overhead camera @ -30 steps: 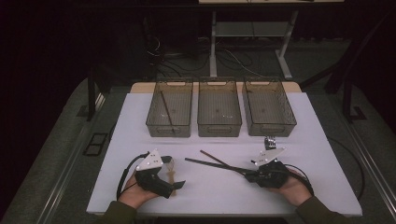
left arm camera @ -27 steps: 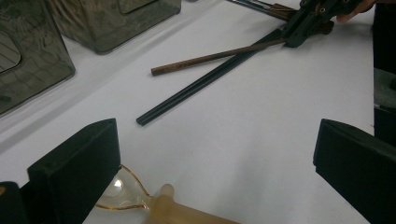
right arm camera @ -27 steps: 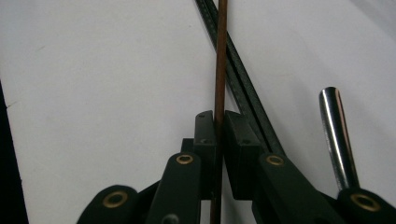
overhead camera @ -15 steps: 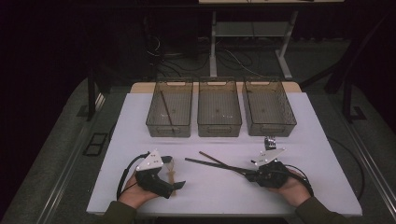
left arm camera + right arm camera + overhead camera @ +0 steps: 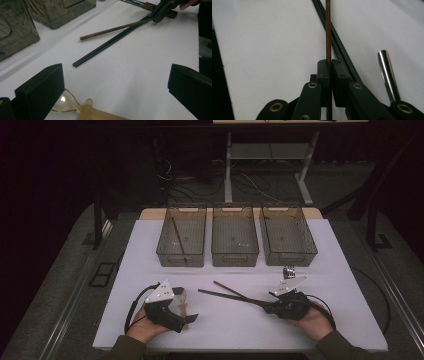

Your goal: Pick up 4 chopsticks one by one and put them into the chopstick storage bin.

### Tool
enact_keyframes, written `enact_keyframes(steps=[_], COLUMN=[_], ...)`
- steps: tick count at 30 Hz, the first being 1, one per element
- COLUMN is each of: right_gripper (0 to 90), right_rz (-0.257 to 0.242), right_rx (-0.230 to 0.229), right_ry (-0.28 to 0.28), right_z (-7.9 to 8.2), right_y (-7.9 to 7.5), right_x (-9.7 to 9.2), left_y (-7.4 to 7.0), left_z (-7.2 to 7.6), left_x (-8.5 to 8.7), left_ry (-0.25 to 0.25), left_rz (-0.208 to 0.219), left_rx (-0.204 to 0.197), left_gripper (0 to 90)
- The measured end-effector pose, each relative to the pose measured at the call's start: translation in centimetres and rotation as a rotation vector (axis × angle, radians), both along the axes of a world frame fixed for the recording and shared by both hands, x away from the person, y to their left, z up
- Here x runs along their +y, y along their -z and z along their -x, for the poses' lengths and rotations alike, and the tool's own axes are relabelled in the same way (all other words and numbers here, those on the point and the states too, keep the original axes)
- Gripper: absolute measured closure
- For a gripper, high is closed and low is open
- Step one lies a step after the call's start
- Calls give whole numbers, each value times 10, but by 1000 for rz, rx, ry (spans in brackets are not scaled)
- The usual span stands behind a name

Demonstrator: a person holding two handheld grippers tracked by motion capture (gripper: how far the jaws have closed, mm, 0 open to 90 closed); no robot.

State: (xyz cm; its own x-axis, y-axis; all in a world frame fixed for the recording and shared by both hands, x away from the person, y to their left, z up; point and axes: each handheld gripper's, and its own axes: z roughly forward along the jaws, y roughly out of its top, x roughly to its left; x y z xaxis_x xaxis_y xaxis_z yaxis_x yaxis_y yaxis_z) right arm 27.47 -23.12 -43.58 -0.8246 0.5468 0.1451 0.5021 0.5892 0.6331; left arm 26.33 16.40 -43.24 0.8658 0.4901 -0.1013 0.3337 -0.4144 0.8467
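Apparently mid-sort: right gripper [image 5: 329,66] clamped on thin brown wooden stick [image 5: 328,30]; left gripper [image 5: 113,86] jaws open, empty; black chopstick pair [image 5: 110,43] left on counter [image 5: 240,320].

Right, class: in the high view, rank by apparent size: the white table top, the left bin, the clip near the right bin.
1. White table top
2. Left bin
3. Clip
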Motion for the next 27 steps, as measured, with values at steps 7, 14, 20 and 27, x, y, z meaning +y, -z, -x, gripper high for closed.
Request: enact_keyframes(steps=[7, 14, 20, 27], right_gripper=[853, 853, 853, 853], right_rz=[-52, -86, -118, -146], right_rx=[-12, -23, -28, -34], right_ry=[13, 19, 30, 41], right_z=[0, -2, -3, -7], right_y=[-8, -14, -21, -26], right_x=[-3, -3, -2, 1], left_y=[1, 1, 1, 1], left_z=[0, -1, 0, 0], left_x=[1, 0, 0, -1], left_ry=[-6, -3, -5, -4], left_rz=[0, -1, 1, 4], left_rx=[1, 1, 1, 3], left_gripper=[0, 0, 0, 0])
